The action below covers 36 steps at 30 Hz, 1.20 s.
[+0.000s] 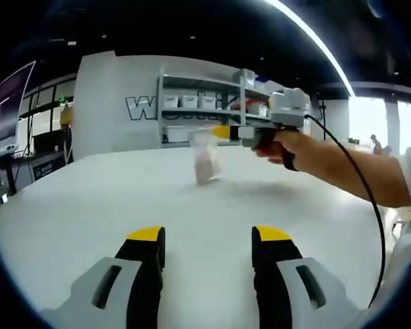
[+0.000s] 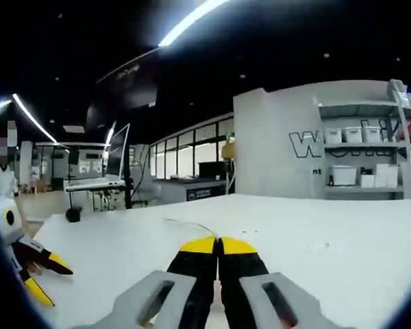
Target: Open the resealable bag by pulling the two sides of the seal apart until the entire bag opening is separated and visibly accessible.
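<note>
In the left gripper view the left gripper (image 1: 209, 240) sits low in the frame over the white table (image 1: 89, 199), its yellow-tipped jaws spread wide with nothing between them. Right of centre in that view, the right gripper (image 1: 222, 131) — held in a person's hand (image 1: 282, 145) — has its tip clamped on the top edge of the clear resealable bag (image 1: 205, 159), which hangs down to the tabletop. In the right gripper view those jaws are pressed together at the bottom centre — a thin sliver of the bag's edge curls up from them.
</note>
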Motion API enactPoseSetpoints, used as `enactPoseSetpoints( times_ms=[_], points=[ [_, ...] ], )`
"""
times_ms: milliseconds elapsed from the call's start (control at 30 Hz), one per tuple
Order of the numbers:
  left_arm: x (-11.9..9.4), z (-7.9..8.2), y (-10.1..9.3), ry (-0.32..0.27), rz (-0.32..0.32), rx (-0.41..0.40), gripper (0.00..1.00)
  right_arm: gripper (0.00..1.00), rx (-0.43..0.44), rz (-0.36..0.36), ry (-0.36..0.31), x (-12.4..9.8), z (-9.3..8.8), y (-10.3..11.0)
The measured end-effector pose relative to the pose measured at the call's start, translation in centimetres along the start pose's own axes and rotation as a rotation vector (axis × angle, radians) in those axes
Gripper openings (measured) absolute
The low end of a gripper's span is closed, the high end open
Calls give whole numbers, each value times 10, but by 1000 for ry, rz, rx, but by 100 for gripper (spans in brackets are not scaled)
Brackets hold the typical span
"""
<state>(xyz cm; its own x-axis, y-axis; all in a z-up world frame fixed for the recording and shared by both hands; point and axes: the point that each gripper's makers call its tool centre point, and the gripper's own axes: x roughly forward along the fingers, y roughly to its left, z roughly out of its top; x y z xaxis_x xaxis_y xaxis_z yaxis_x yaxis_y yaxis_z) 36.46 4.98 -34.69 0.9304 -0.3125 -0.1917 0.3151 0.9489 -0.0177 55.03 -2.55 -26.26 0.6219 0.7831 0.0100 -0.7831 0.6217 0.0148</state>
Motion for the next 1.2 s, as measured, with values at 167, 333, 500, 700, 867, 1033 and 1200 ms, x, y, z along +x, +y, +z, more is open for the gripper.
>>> enactPoseSetpoints(
  times_ms=[167, 333, 500, 700, 867, 1033, 1200],
  points=[
    [0, 0, 0, 0, 0, -2, 51, 0, 13, 8, -5, -8, 2, 6],
    [-1, 0, 0, -3, 0, -5, 51, 0, 31, 14, 2, -15, 1, 11],
    [-1, 1, 0, -6, -4, -12, 51, 0, 49, 22, -3, -25, 1, 20],
    [-2, 2, -2, -12, -12, -13, 51, 0, 56, 19, -22, -38, 5, 29],
    [-6, 7, -5, -35, -38, -53, 50, 0, 81, 20, -36, -43, 6, 32],
    [-14, 10, -14, -46, -62, -102, 47, 0, 106, 26, -37, -43, 2, 37],
    [-24, 18, -34, -64, -128, -189, 44, 0, 105, 29, -31, -46, 1, 43]
  ],
)
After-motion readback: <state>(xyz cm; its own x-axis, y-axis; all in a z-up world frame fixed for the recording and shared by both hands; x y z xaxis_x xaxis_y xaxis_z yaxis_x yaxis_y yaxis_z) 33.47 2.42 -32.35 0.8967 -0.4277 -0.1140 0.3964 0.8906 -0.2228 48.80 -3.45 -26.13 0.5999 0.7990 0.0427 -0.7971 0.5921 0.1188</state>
